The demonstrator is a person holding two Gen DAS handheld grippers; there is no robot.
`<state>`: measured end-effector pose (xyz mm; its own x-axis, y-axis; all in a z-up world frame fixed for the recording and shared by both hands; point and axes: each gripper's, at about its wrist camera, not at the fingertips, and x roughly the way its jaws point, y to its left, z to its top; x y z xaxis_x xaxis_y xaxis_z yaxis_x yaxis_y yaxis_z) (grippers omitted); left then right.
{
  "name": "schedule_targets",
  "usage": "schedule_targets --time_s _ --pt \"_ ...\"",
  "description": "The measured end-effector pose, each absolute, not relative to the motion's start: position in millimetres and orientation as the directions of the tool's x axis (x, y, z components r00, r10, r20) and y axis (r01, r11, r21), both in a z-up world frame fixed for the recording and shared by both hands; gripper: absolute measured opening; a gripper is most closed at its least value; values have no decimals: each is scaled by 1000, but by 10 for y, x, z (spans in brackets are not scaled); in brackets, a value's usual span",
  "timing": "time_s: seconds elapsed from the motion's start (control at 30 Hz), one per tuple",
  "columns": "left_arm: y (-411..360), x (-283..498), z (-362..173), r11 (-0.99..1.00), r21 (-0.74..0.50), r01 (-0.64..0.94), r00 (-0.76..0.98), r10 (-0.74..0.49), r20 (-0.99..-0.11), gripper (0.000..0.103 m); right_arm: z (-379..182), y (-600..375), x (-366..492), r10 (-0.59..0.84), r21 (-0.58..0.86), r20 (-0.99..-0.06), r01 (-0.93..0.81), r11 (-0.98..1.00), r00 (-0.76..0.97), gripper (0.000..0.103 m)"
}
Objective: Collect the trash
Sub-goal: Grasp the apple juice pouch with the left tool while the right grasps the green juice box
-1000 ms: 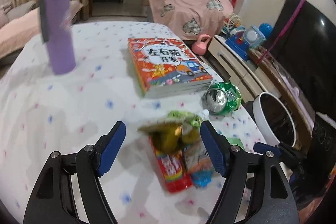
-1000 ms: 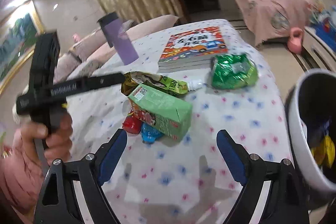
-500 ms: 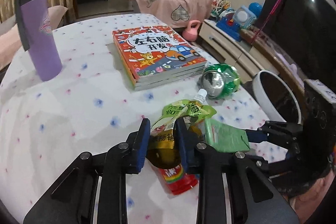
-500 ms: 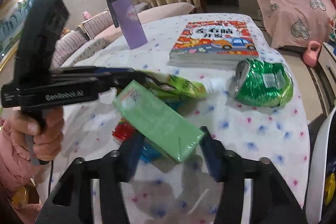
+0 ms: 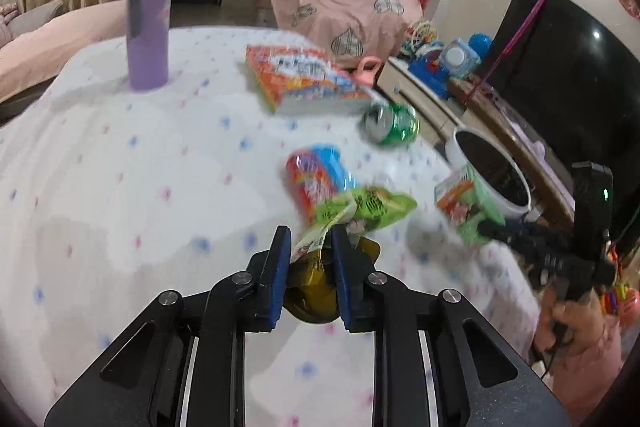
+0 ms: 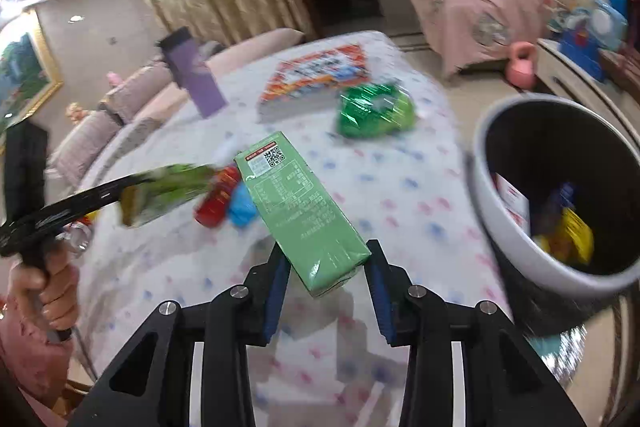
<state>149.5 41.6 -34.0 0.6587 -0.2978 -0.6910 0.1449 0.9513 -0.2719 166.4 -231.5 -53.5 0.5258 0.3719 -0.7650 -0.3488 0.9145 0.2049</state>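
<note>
My left gripper (image 5: 308,247) is shut on a green and gold snack pouch (image 5: 360,207) and holds it above the table; the pouch also shows in the right wrist view (image 6: 164,191). My right gripper (image 6: 326,267) is shut on a green drink carton (image 6: 300,211), lifted off the table near the white trash bin (image 6: 492,211); the carton also shows in the left wrist view (image 5: 464,203). A crushed green can (image 5: 392,125) and a red and blue wrapper (image 5: 316,179) lie on the table.
A purple tumbler (image 5: 148,23) stands at the far left of the white dotted tablecloth (image 5: 120,167). An orange children's book (image 5: 304,79) lies at the back. The bin (image 5: 492,179), off the table's right edge, holds several wrappers. A TV stand with toys is behind it.
Both grippers have lifted their loads off the table. The right gripper has carried the carton right, toward the bin. The red and blue wrapper is now uncovered.
</note>
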Motion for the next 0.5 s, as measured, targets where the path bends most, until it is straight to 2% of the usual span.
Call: schedule_targets --time_s 0.07,0.2,0.27,0.33,0.37,0.43,0.5 --pt "372 1427 -472 952 -264 155 617 -302 -727 13 -589 -2369 1618 346 196 -783 -323 926 517 38" --pt "257 1396 -583 945 -269 189 560 -328 -761 14 -699 -2346 1577 339 194 -801 -321 927 493 41" --pt "218 1399 -543 945 -256 202 564 -326 -758 20 -709 -2300 1576 353 204 -803 -336 919 480 43" --pt "178 1418 -489 951 -225 213 578 -308 -755 45 -695 -2274 1564 353 195 -800 -347 917 485 51" --pt "139 1435 -457 956 -197 219 591 -290 -753 49 -676 -2257 1570 345 180 -799 -353 918 492 56" --pt "91 1457 -451 956 -172 239 594 -284 -752 49 -660 -2223 1585 340 159 -799 -371 915 496 63" --pt "-4 1493 -470 955 -132 265 587 -269 -764 49 -656 -2174 1612 339 142 -800 -393 908 495 66"
